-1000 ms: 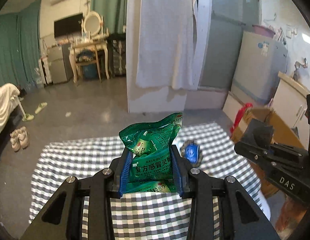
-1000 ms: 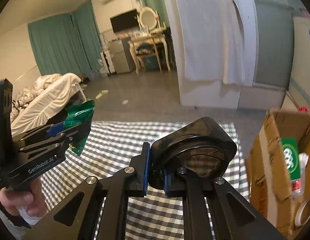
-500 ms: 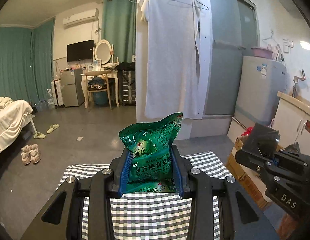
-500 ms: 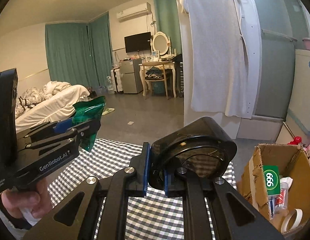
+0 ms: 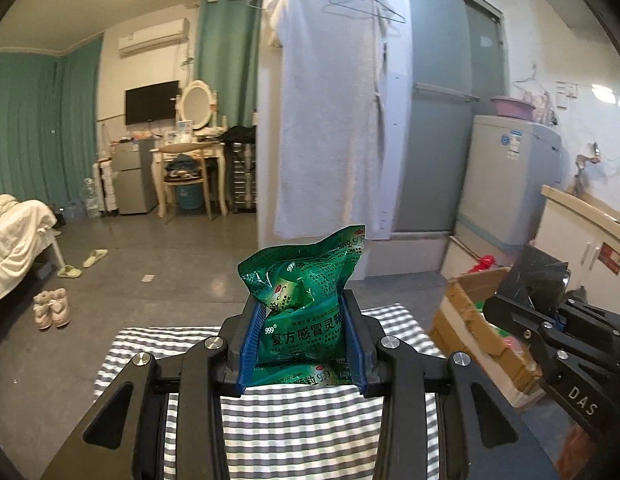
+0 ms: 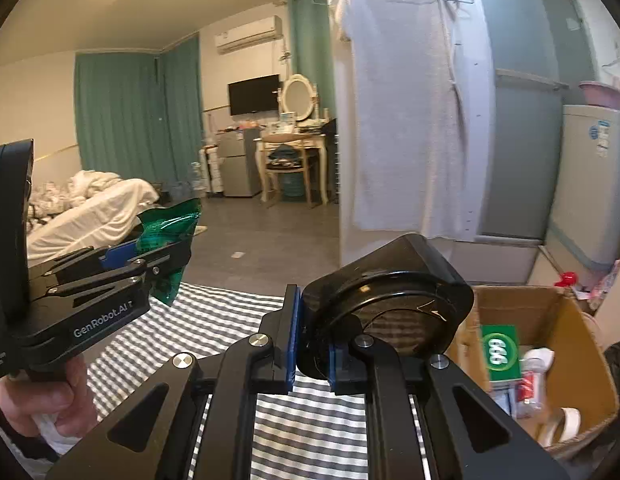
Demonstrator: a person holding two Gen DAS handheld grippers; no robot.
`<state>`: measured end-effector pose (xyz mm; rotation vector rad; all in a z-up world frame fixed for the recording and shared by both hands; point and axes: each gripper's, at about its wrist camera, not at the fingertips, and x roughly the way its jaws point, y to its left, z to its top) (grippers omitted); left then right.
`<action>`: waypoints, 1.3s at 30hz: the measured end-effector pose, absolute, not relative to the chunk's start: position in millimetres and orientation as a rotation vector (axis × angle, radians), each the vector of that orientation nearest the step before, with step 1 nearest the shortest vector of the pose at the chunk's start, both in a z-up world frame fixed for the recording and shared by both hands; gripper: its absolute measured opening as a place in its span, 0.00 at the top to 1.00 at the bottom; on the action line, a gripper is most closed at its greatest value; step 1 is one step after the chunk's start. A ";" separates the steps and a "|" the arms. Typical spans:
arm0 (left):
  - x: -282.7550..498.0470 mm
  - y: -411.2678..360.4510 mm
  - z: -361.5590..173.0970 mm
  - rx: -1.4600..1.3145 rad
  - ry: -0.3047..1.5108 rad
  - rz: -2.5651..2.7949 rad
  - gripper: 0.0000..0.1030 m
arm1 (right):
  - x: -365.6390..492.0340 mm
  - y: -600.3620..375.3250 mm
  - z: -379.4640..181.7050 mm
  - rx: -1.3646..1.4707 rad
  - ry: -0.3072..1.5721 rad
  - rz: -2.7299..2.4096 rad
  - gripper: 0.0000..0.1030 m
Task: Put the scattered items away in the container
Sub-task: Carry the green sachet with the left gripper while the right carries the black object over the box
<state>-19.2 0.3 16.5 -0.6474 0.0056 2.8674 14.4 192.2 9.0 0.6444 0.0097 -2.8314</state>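
Green medicine packet (image 5: 305,312) is pinched in the left gripper (image 5: 303,344); the right gripper (image 6: 314,344) clamps a dark plastic holder (image 6: 390,308).

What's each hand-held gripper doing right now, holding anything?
Left hand-held gripper: closed on the green packet.
Right hand-held gripper: closed on the black case.

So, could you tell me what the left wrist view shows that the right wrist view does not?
Only the left wrist view shows the printed front of the green packet clamped in the left gripper. Only the right wrist view shows inside the cardboard box and the hand holding the left gripper. Both show the checked cloth and the right gripper clamping a dark plastic piece.
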 end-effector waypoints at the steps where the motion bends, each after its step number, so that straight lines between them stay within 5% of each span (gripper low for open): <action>1: -18.2 5.9 17.4 -0.644 0.010 2.860 0.63 | 16.7 195.0 10.2 0.645 0.012 -2.846 0.90; 39: -17.1 202.5 18.1 -0.629 0.116 2.457 0.63 | 54.2 371.3 14.7 0.821 -0.106 -3.209 0.90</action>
